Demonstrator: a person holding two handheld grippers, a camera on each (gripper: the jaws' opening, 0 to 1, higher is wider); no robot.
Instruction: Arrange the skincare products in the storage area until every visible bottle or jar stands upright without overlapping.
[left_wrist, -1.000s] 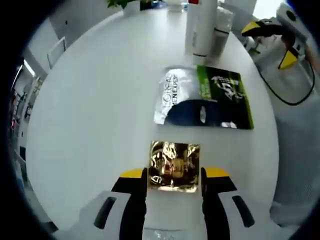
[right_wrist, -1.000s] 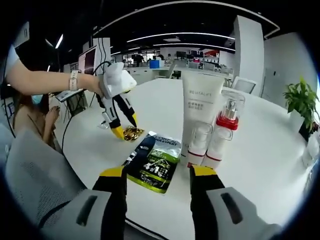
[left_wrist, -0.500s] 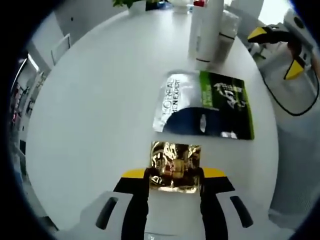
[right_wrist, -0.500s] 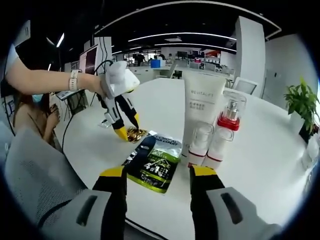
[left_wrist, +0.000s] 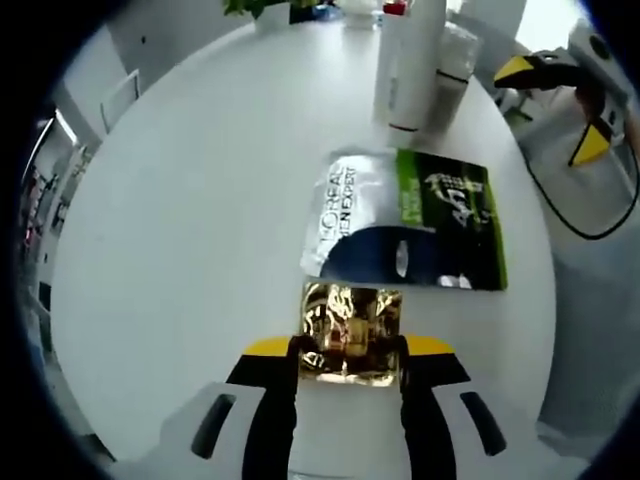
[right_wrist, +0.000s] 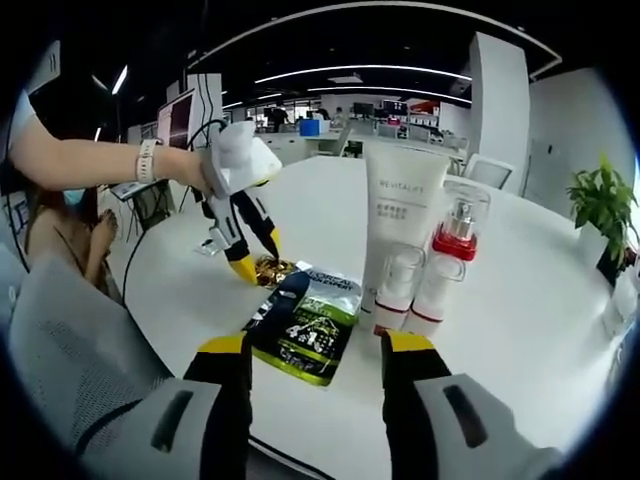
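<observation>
- Left claw (left_wrist: 347, 350) points down at the white counter (left_wrist: 190, 220), yellow-tipped jaws on either side of a gold foil sachet (left_wrist: 350, 332); jaws touch its two side edges, so gripping the sachet.
- Gold foil sachet lies flat on the counter, just beside the near edge of a larger flat pouch (left_wrist: 408, 218); cannot tell if the two touch or overlap.
- Pouch is silver, dark blue and green with L'Oreal Men Expert lettering, lying flat.
- Beyond the pouch a white tube (left_wrist: 405, 62) stands upright, with a clear bottle (left_wrist: 450, 62) right beside it.
- Right gripper view: right claw (right_wrist: 316, 350) is held over the counter edge, jaws wide apart, nothing between them.
- Same view: the white tube (right_wrist: 403, 222) stands cap-down, lettered REVITALIFT; two clear pump bottles with red collars (right_wrist: 448, 262) and (right_wrist: 396, 290) stand upright in front of and beside it, close together.
- Green end of the pouch (right_wrist: 305, 326) lies just ahead of the right claw, left of the bottles.
- Left claw (right_wrist: 252, 258) shows at left of that view, held by a person's hand (right_wrist: 187, 168), tips down on the gold sachet (right_wrist: 270, 268).
- Potted plant (right_wrist: 600, 205) at the far right of the counter.
</observation>
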